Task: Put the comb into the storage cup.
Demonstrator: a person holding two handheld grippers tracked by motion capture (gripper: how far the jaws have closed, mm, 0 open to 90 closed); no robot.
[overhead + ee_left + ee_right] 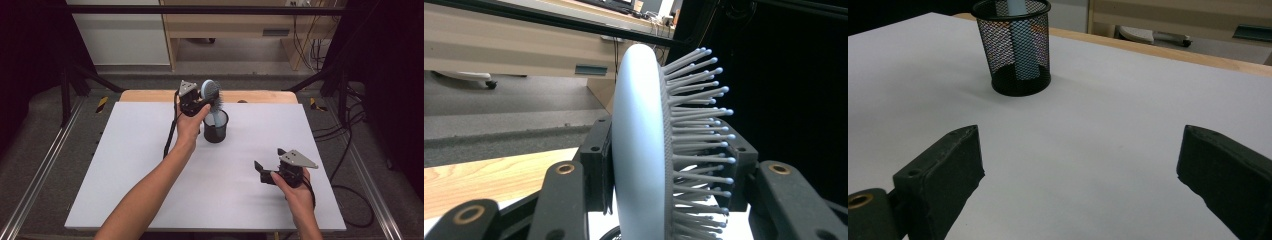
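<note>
pale blue hairbrush (210, 90), black mesh cup (215, 127)

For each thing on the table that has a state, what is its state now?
Hairbrush: upright, handle down in the cup, head clamped by the left tool.
Mesh cup: upright, holds the brush handle.
Left tool: shut on the hairbrush.
Right tool: open, holds nothing.

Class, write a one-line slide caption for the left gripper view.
Left gripper shut on the head of a pale blue hairbrush, bristles pointing right, above a white table.
</note>
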